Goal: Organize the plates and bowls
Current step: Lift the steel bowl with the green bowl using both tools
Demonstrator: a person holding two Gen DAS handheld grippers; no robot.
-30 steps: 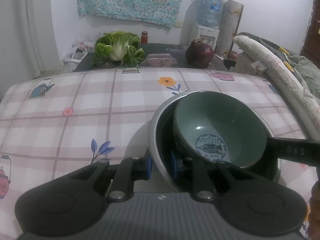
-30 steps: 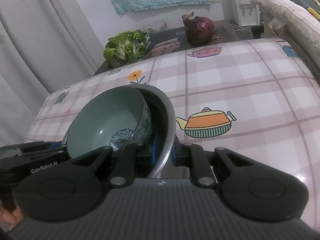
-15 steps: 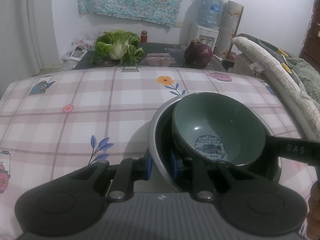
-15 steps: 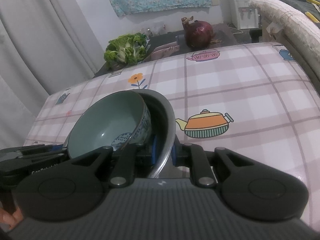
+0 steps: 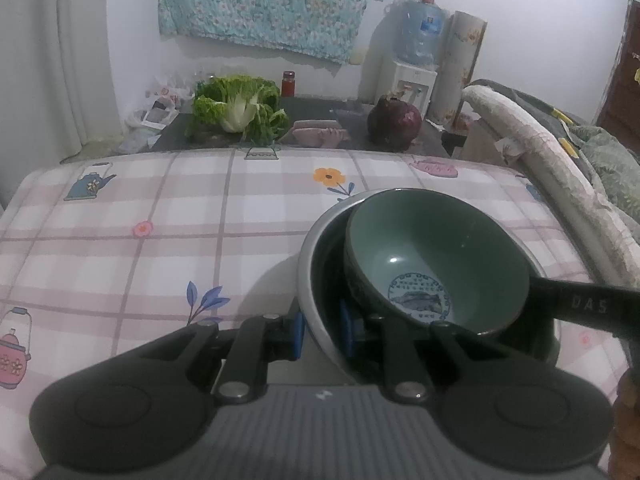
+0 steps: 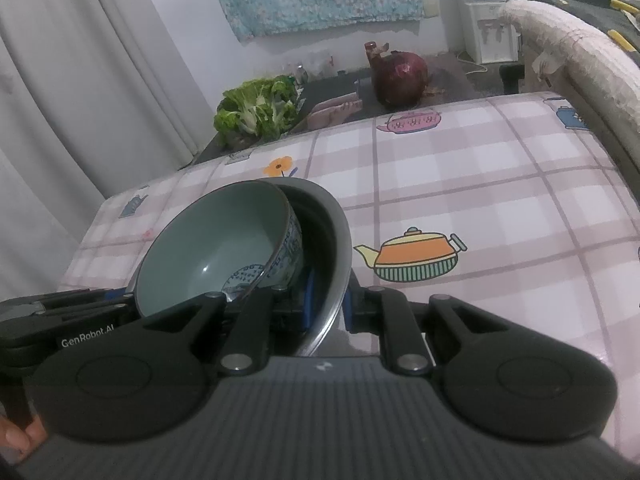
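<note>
A steel bowl point(image 5: 310, 264) sits low over the checked tablecloth point(image 5: 160, 240), and a green ceramic bowl point(image 5: 436, 252) with a blue fish print lies tilted inside it. My left gripper point(image 5: 322, 332) is shut on the steel bowl's near left rim, blue pads either side of the wall. In the right wrist view my right gripper point(image 6: 328, 308) is shut on the opposite rim of the steel bowl point(image 6: 336, 232), and the green bowl point(image 6: 224, 240) leans toward the left gripper's side. One black finger point(image 5: 580, 304) of the right gripper reaches in from the right.
Behind the cloth's far edge a dark low table holds a leafy cabbage point(image 5: 240, 106), a dark red round vegetable point(image 5: 394, 124) and a pink dish point(image 5: 320, 132). A padded sofa arm point(image 5: 540, 152) runs along the right. A water dispenser point(image 5: 416, 40) stands at the wall.
Both grippers keep their hold on the steel bowl's rim. The views have shifted only slightly, and the green bowl stays tilted inside.
</note>
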